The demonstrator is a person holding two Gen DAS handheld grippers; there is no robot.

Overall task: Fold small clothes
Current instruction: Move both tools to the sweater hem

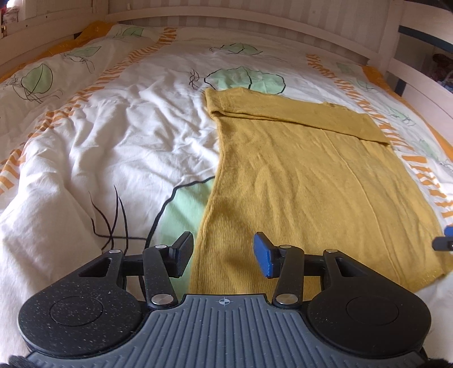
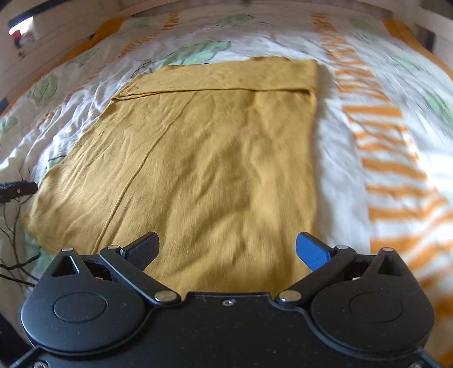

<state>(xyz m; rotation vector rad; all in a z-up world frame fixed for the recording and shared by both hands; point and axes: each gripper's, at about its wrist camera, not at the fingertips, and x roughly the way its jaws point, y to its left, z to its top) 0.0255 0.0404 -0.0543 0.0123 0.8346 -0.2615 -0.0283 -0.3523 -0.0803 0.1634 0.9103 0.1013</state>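
A mustard garment [image 1: 320, 181] lies flat on the bed cover [image 1: 113, 136], partly folded: a strip at its far end is turned over across the width. In the left wrist view the cloth fills the area from 12 to 3 o'clock. Its left edge runs from 12 o'clock down to the left claw [image 1: 223, 254], and its near hem lies at about 4 o'clock. The left claw is released, its pads apart, holding nothing; it stands over the near left edge of the garment, the black pad over the cover and the blue pad over the cloth. From 8 to 11 o'clock the cover is open and wrinkled, with green leaf and orange stripe prints. A wooden bed frame [image 1: 254, 25] closes the far side at 12 o'clock.

In the right wrist view the garment [image 2: 215, 158] fills the middle. Its right edge is straight, from 1 o'clock down to the blue pad. The right claw [image 2: 226, 249] is also released and holds nothing, near the near end of the cloth. At 3 o'clock the cover [image 2: 390, 169] is free, though blurred. At 9 o'clock a tip of the left claw [image 2: 17, 189] shows just beside the left edge of the cloth.
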